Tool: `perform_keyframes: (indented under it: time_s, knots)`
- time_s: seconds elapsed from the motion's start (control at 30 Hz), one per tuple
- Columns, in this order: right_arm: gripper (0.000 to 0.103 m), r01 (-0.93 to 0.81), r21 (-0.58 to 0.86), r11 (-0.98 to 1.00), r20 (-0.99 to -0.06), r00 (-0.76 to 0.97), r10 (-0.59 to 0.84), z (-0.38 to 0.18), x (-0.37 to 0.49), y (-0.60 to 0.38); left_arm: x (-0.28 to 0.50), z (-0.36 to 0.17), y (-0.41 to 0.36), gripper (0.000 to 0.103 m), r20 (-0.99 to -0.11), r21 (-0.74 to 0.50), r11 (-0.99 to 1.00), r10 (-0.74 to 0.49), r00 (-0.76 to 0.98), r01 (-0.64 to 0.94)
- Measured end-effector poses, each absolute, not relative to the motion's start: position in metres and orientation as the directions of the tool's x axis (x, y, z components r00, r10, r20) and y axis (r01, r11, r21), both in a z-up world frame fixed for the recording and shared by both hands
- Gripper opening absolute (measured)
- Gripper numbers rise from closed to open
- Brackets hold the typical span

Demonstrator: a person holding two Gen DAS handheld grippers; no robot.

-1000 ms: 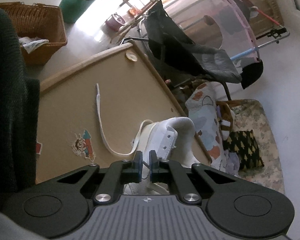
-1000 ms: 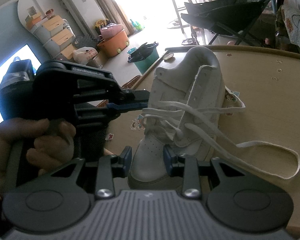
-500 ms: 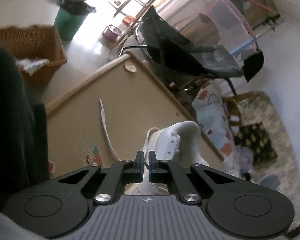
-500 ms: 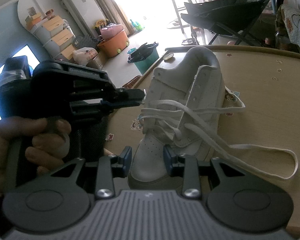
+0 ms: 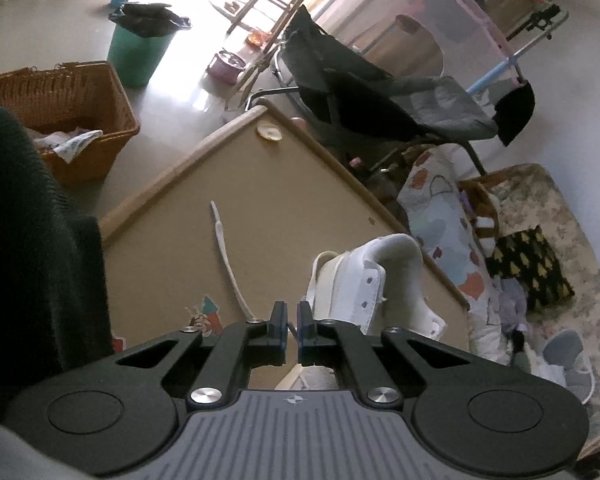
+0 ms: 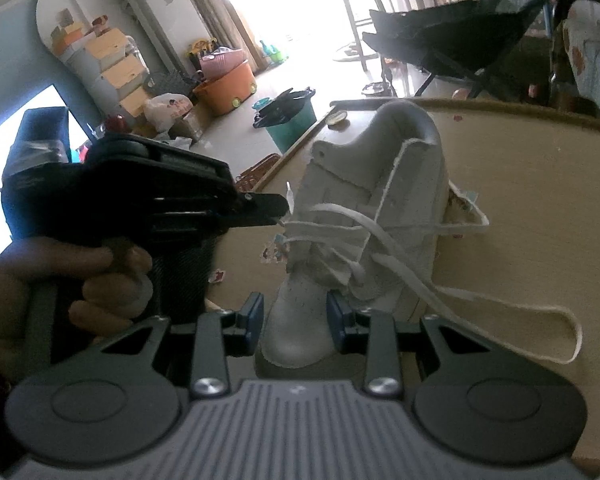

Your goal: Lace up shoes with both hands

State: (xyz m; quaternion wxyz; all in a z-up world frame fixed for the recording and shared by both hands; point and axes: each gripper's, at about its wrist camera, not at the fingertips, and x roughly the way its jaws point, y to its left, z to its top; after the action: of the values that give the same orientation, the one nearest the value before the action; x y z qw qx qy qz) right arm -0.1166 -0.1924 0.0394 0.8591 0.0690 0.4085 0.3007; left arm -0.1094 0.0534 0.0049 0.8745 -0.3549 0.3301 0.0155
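White leather shoe (image 6: 376, 216) on the smooth tan tabletop (image 6: 532, 208) — left hand-held gripper (image 6: 282, 210) pinches flat lace (image 6: 400, 248); right hand-held gripper (image 6: 296, 318) grips the toe; rounded rim near.

A brown wicker basket (image 5: 72, 96) sits on the floor at upper left, cloth inside. A green bin (image 5: 138, 54) with a black liner stands beyond it. A dark folding chair (image 5: 380, 108) occupies upper centre. An orange tub (image 6: 228, 88) stands near the cardboard boxes (image 6: 116, 60).
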Motion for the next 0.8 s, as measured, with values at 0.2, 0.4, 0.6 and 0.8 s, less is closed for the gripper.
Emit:
perform_keyframes:
  time_s: [0.2,0.4,0.6,0.8]
  knots:
    - [0.034,-0.511,0.271,0.816,-0.671,0.507,0.541,0.050,-0.121,-0.175,-0.109,-0.002,0.051,0.005,-0.578,-0.621,0.745,-0.225,0.784,-0.244]
    - [0.036,-0.524,0.207,0.826,-0.682,0.528,0.505,0.054,-0.119,-0.158,-0.108,-0.005,0.050,0.005,-0.572,-0.632,0.738,-0.240,0.784,-0.235]
    - [0.043,-0.492,0.137,0.860,-0.704,0.562,0.434,0.048,-0.110,-0.143,-0.107,-0.009,0.048,0.005,-0.569,-0.644,0.730,-0.257,0.781,-0.229]
    - [0.046,-0.475,0.079,0.877,-0.717,0.584,0.381,0.040,-0.106,-0.132,-0.107,-0.011,0.050,0.005,-0.562,-0.657,0.719,-0.269,0.782,-0.225]
